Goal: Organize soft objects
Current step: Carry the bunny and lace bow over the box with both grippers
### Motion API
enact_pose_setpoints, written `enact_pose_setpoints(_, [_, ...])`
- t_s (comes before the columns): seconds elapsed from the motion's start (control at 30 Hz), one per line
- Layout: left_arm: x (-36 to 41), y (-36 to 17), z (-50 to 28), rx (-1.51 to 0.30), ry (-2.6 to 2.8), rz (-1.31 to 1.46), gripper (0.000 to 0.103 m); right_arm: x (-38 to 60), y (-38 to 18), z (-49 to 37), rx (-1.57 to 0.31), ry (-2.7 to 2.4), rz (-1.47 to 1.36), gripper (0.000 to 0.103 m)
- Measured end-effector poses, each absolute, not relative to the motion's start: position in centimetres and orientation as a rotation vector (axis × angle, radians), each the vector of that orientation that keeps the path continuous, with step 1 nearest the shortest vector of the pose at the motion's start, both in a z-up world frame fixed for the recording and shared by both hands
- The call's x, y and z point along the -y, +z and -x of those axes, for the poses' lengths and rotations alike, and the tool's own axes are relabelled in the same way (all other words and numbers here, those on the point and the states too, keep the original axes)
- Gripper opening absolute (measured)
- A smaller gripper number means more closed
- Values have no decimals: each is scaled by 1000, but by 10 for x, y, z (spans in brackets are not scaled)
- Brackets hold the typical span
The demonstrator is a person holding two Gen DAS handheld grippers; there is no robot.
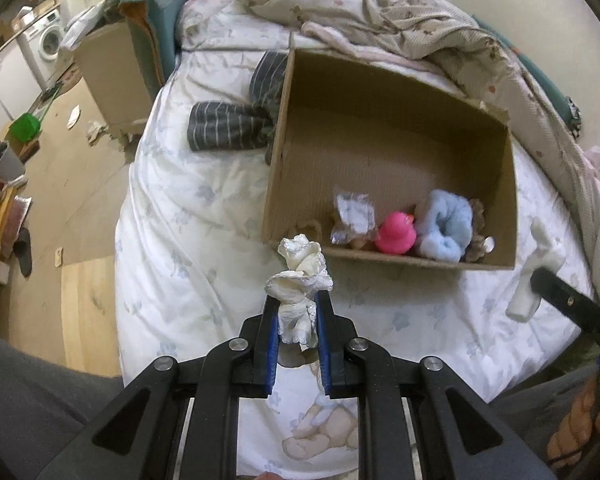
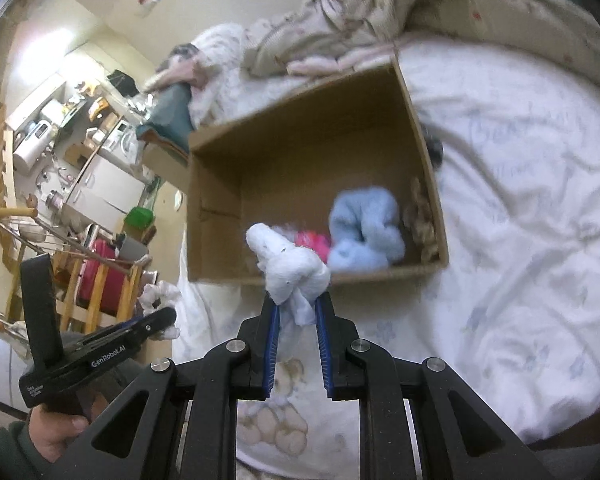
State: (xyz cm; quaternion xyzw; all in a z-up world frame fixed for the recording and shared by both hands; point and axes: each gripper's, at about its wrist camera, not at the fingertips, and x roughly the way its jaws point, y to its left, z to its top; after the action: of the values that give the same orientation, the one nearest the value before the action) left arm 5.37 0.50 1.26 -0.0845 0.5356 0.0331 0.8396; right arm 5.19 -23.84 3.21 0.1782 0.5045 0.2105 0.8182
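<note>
An open cardboard box (image 1: 388, 152) lies on the bed and holds a pink rubber duck (image 1: 394, 234), a rolled light-blue towel (image 1: 446, 226), a clear plastic packet (image 1: 354, 216) and a brown plush piece (image 1: 478, 226). My left gripper (image 1: 298, 300) is shut on a cream frilly cloth (image 1: 300, 272), held in front of the box's near wall. My right gripper (image 2: 296, 304) is shut on a white knotted cloth (image 2: 288, 260), just before the box (image 2: 300, 152). The duck (image 2: 312, 240) and the towel (image 2: 364, 232) show behind it.
A dark striped garment (image 1: 228, 126) lies on the white quilt (image 1: 188, 208) left of the box. A crumpled beige blanket (image 1: 400, 12) is piled behind the box. The bed's left edge drops to the floor (image 1: 60, 160). The left gripper's body (image 2: 100, 344) shows in the right wrist view.
</note>
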Motion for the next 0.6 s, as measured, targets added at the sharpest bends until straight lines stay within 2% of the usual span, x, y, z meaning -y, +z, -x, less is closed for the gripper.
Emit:
enact_pose_setpoints(0.37, [-21, 49, -81, -1051, 39, 195, 15, 231, 69, -86, -1001, 434, -356, 20])
enact_pose_setpoints(0.6, [-15, 58, -115, -1010, 9, 170, 15, 224, 62, -114, -983, 419, -298, 20])
